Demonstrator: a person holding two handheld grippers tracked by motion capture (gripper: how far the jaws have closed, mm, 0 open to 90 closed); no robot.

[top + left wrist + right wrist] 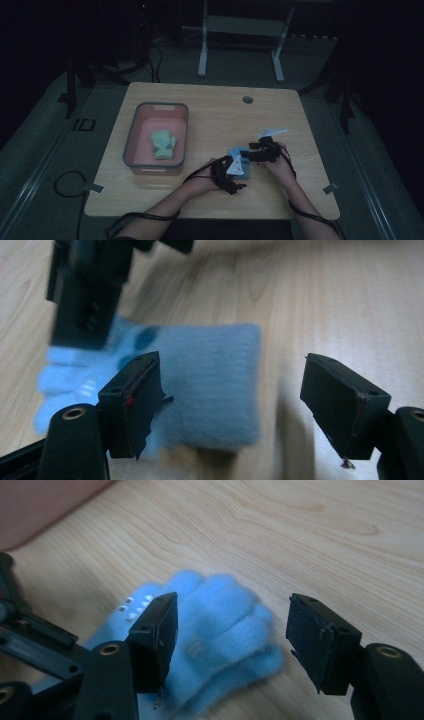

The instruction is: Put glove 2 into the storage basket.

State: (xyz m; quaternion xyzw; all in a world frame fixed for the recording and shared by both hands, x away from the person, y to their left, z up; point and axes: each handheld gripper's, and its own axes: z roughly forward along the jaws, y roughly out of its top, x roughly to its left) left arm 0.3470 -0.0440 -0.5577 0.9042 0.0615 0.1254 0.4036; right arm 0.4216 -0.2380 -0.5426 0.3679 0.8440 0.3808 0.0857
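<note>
Blue glove (pixel 200 390) flat on table: left gripper (pixel 232 405) over cuff, right gripper (pixel 232 642) over fingers; both jaws half open, gripping nothing.

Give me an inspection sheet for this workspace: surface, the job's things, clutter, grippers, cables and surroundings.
Surface: light wooden table, with a round grommet hole near the far edge.
Job's things: blue glove lying flat on the table between the hands.
Clutter: grey-rimmed pink bin at the table's left, with a pale green glove inside.
Grippers: left gripper has its jaws apart over the blue glove's cuff end; right gripper has its jaws apart over the finger end. Neither pair presses on it.
Cables: black cable trailing off the near edge; a cable loop on the floor at left.
Surroundings: dim room, a white desk frame beyond the table.
</note>
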